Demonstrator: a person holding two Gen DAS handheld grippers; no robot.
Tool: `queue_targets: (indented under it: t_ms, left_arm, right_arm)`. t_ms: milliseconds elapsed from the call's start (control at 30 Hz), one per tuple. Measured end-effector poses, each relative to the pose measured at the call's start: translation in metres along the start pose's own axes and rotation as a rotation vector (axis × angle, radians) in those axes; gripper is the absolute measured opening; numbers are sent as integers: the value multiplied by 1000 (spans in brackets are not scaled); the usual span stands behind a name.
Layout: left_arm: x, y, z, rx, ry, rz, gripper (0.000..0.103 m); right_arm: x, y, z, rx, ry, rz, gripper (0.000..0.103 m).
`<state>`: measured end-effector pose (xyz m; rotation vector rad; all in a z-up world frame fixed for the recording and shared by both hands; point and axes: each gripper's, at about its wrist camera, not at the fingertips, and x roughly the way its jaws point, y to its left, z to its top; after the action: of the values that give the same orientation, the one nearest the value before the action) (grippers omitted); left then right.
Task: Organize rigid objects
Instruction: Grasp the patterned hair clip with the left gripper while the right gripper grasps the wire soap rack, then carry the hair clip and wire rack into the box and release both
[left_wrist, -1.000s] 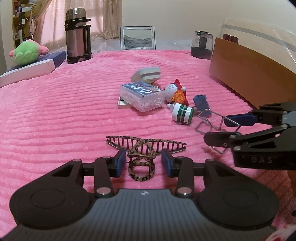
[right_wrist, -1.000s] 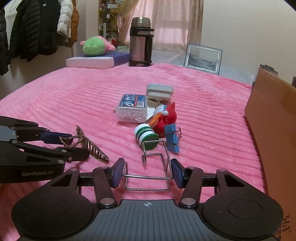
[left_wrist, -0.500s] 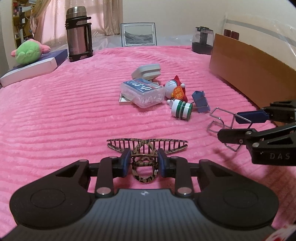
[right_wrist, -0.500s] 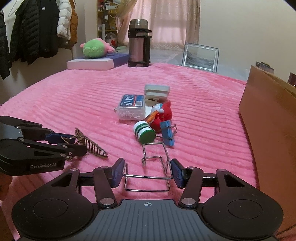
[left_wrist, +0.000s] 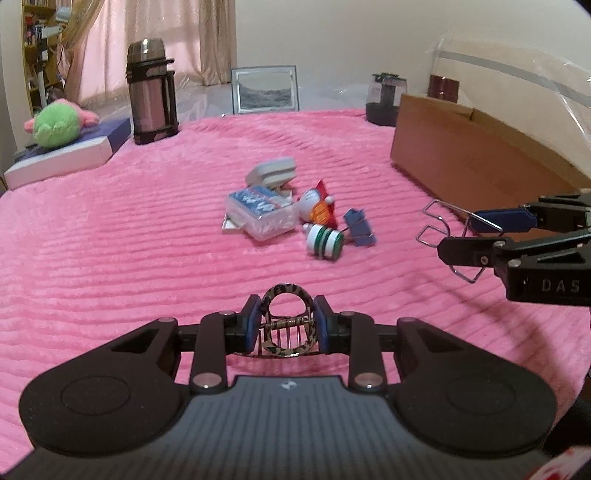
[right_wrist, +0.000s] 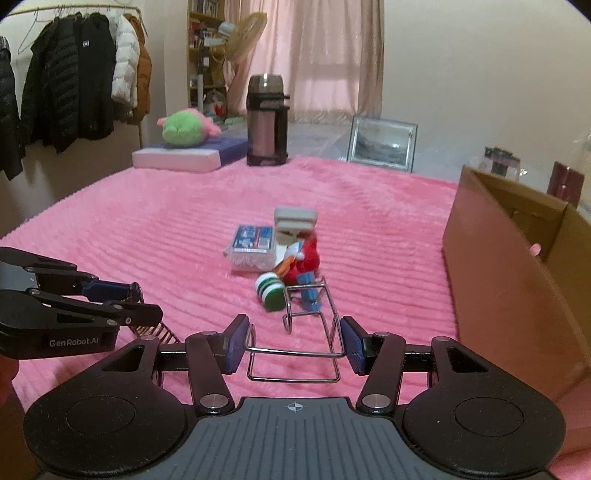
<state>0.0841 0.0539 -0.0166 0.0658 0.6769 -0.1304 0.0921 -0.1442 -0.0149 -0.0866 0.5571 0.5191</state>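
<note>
left wrist: I look forward over left tool (left_wrist: 286, 325), angled down | right wrist: same, from right | shared: bed (left_wrist: 147, 240), central clutter (right_wrist: 273, 251)

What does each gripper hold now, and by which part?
The left gripper holds a leopard-print hair claw by its ring-shaped handles. The right gripper holds a wire rack by its two sides.
</note>
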Motion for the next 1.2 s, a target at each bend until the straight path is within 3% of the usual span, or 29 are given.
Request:
queue_targets:
  t_ms: [400, 700, 1033, 1200]
  left_arm:
    - [-35, -34, 39, 53, -48, -44, 25]
    - [-43, -93, 109, 137, -125, -197, 25]
    - [-13, -191, 184, 315, -180, -382, 25]
    - [24, -228, 201, 400, -142, -440, 25]
  right_arm:
    - [-61, -24, 29, 18, -119, -24, 50]
    - [-111, -94, 63, 50, -186, -79, 50]
    - [-125, -207, 68, 36, -102, -195, 50]
    - [-111, -248, 60, 5, -22, -160, 50]
